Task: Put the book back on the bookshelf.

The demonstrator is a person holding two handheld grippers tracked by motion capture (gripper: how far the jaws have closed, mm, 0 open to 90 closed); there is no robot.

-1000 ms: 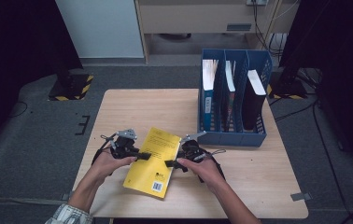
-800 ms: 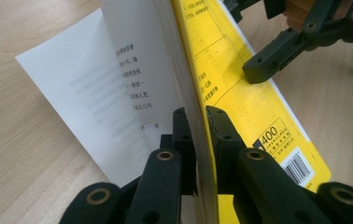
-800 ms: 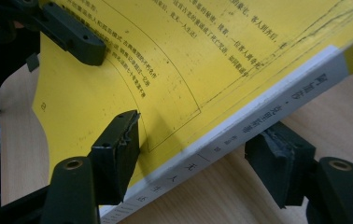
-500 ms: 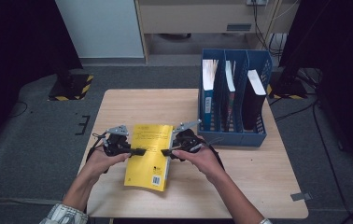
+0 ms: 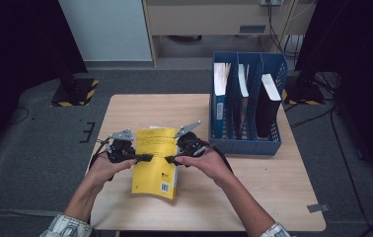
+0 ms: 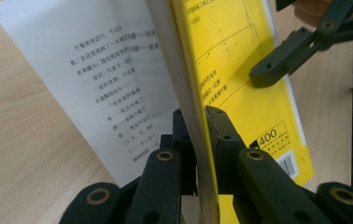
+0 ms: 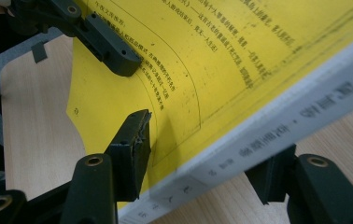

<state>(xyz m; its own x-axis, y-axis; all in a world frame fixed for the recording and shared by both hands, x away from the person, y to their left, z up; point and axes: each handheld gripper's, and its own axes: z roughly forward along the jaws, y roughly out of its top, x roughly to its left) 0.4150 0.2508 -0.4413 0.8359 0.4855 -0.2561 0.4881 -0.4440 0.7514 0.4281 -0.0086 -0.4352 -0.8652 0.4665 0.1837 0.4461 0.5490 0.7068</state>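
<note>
left tongs [image 6: 198, 135] pinch the yellow book [image 5: 156, 160]; right tongs [image 7: 202, 158] seemingly clamp its spine edge.

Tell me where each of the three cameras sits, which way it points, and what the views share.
High view: above the person's side, looking forward and down on the table; both forearms, left tool, right tool.
Left gripper view: on the left tool, looking along jaws closed on the yellow book.
Right gripper view: on the right tool, jaws either side of the book's spine edge.
Shared: the book; each gripper view also catches the other tool.
</note>
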